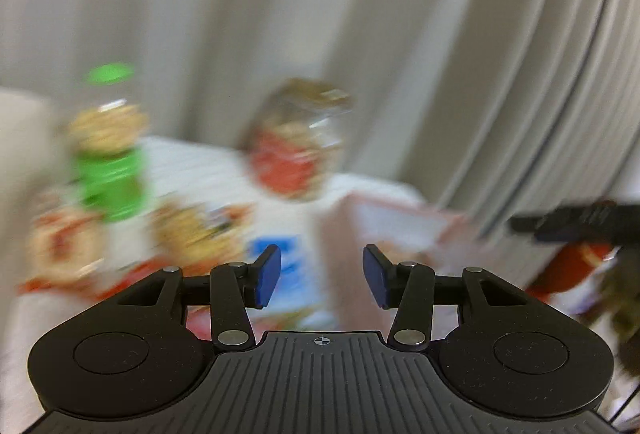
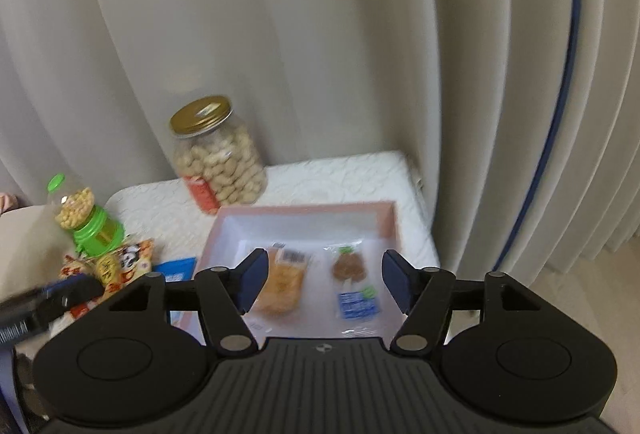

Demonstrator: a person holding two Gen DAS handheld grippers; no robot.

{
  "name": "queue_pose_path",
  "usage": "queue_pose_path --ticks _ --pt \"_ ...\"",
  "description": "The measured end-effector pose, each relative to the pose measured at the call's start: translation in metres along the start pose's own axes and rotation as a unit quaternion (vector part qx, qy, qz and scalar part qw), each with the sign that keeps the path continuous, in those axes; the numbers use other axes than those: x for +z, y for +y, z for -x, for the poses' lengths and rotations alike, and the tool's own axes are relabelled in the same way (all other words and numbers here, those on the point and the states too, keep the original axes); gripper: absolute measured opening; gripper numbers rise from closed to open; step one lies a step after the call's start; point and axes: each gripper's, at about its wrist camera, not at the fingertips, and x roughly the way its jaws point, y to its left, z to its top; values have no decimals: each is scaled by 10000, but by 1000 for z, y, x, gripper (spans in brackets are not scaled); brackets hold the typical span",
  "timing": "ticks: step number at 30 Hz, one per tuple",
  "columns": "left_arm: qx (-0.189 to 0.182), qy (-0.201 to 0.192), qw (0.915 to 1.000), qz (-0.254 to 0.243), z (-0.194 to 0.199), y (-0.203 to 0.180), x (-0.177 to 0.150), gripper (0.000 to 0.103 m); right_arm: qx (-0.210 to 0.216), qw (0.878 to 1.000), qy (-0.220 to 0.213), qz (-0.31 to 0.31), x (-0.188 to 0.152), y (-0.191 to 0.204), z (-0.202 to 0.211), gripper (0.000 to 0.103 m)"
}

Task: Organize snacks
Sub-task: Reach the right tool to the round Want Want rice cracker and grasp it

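My right gripper [image 2: 324, 284] is open and empty above a pink box [image 2: 304, 212] with a white inside. In the box lie an orange snack packet [image 2: 282, 280] and a clear packet with a blue label [image 2: 354, 284]. Left of the box lie several colourful snack bags [image 2: 120, 266] and a blue packet [image 2: 176, 268]. My left gripper [image 1: 322, 276] is open and empty; its view is blurred, with the snack bags [image 1: 192, 230] and blue packet [image 1: 288, 254] beyond its fingers. It shows at the left edge of the right wrist view [image 2: 52, 300].
A peanut jar with a gold lid [image 2: 220, 158] stands behind the box. A clear bottle with green cap [image 2: 82, 214] stands at the left. All rest on a white quilted surface [image 2: 340, 174] before a grey curtain [image 2: 280, 14]. The surface ends at the right.
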Motion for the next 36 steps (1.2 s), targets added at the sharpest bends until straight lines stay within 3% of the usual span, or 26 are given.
queue_pose_path --ticks 6,10,13,15,17,22,28,33,36 --pt "1002 94 9941 407 39 59 -57 51 320 9973 285 600 -19 85 -13 67" --pt "1249 55 9915 373 47 87 -74 51 690 9894 550 1157 -29 162 -29 73" --pt "1190 288 9908 569 49 106 -90 49 1028 9796 810 1527 -40 223 -51 74" --pt "1127 84 9921 547 58 110 -99 37 1305 9722 1089 1612 -44 260 -72 74" --pt "1040 60 9925 643 61 116 -102 36 1555 9657 1400 1536 -47 291 -97 74" --pt "840 -14 9933 799 68 122 -103 36 1496 9631 1625 1540 -53 351 -155 74" --pt "795 -63 9939 758 70 123 -103 36 1243 9638 1618 1713 -59 385 -197 78" --pt "717 -62 9938 848 72 127 -105 36 1598 9625 1839 1193 -56 367 -206 83" --pt "678 -28 9934 920 74 130 -103 36 1640 9574 1969 1332 -61 369 -197 82"
